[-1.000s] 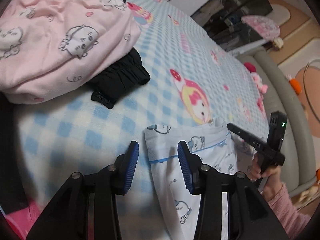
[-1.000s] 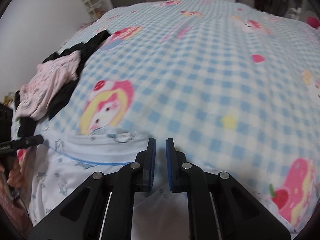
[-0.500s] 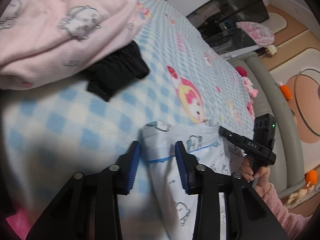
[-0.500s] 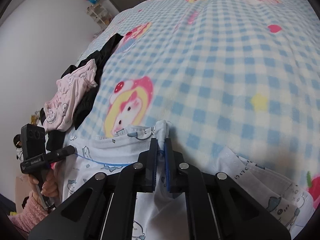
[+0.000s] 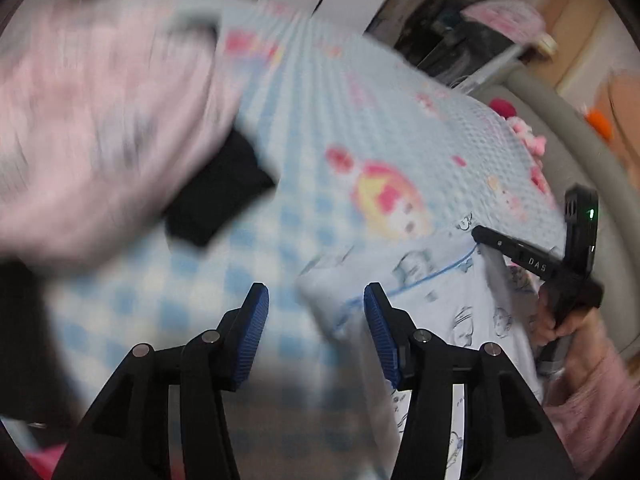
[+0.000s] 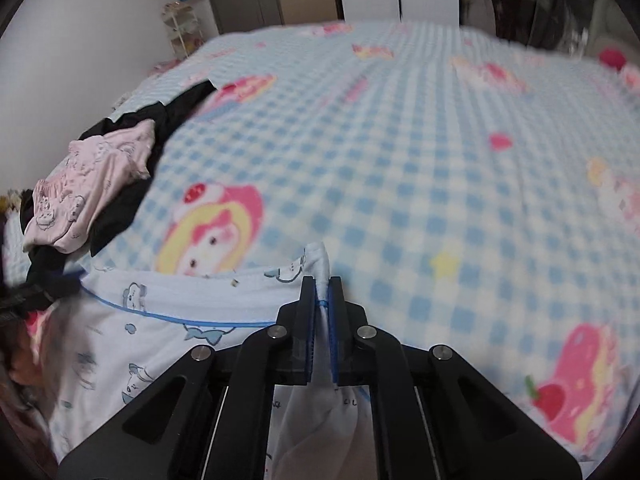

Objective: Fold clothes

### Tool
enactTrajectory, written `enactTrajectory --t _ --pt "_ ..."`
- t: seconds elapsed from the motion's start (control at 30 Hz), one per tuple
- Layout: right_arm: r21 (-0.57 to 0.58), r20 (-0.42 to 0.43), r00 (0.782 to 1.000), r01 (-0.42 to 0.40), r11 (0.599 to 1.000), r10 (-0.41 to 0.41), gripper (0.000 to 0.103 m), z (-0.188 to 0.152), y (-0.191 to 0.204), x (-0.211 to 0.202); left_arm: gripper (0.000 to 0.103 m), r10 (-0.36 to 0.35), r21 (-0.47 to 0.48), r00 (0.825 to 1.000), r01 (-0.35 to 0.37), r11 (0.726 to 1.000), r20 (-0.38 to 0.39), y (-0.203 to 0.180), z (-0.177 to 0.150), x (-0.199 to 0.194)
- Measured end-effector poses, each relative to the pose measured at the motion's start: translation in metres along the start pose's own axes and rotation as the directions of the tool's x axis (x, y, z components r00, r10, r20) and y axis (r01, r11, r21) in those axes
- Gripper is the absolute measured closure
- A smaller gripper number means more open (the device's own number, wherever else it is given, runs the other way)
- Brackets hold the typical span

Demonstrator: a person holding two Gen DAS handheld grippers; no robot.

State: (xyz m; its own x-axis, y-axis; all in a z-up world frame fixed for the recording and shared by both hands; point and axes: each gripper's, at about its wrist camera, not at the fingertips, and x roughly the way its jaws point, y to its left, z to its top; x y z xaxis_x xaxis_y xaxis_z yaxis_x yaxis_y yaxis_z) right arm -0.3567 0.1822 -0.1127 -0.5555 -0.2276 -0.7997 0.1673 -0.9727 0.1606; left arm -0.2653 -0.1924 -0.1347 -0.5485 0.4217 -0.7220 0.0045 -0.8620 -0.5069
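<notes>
The right gripper (image 6: 321,292) is clenched on a bunched corner of the white printed garment (image 6: 168,344), w/ a tuft of fabric sticking up past the blue pads and more cloth hanging down between the black arms. That garment, white w/ small cartoon prints and a thin blue line along its upper band, lies on the blue-and-white checked blanket (image 6: 400,168) near the front edge of the bed, stretching left from the right gripper. In the left wrist view the left gripper (image 5: 316,316) is released, blue pads well apart, grasping nothing; the garment's near corner (image 5: 400,292) sits just beside the right-hand pad, touching or not I cannot tell, view is blurred. The same view shows the right gripper (image 5: 478,236) from the side, its tip at the garment's far corner, held by a hand (image 5: 560,320) in a pink sleeve. To the left on the blanket, well apart from the white garment, a pink cartoon-print garment (image 6: 92,188) lies on top of black clothing (image 6: 120,212). The blanket carries pink-and-yellow cartoon girl figures (image 6: 216,232).
</notes>
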Motion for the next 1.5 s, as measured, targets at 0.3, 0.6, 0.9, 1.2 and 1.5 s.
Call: enactTrajectory --t 0.3,0.6,0.9,1.2,1.5 --pt "0.119 -0.137 0.973 -0.171 0.978 0.187 0.072 -0.006 -0.014 0.029 0.077 -0.211 -0.133 0.977 0.207 0.969 -0.022 0.016 0.005 0.012" --pt "0.059 0.018 0.975 -0.223 0.973 0.222 0.098 0.008 0.005 -0.010 0.099 -0.001 0.044 0.995 -0.003 0.999 0.100 -0.018 0.019 -0.035" --pt "0.060 0.004 0.989 -0.149 0.987 0.149 0.099 0.022 0.015 0.037 0.097 0.108 0.044 0.994 -0.109 0.993 0.009 0.017 0.030 0.001" --pt "0.098 0.070 0.996 -0.057 0.994 0.050 0.098 0.014 0.010 0.040 0.075 0.134 -0.070 0.989 -0.130 0.989 0.060 0.031 0.025 -0.026" --pt "-0.052 0.033 0.998 -0.056 0.997 0.058 0.094 0.018 0.060 0.009 0.066 0.141 0.054 0.990 -0.142 0.988 0.029 -0.011 0.020 -0.018"
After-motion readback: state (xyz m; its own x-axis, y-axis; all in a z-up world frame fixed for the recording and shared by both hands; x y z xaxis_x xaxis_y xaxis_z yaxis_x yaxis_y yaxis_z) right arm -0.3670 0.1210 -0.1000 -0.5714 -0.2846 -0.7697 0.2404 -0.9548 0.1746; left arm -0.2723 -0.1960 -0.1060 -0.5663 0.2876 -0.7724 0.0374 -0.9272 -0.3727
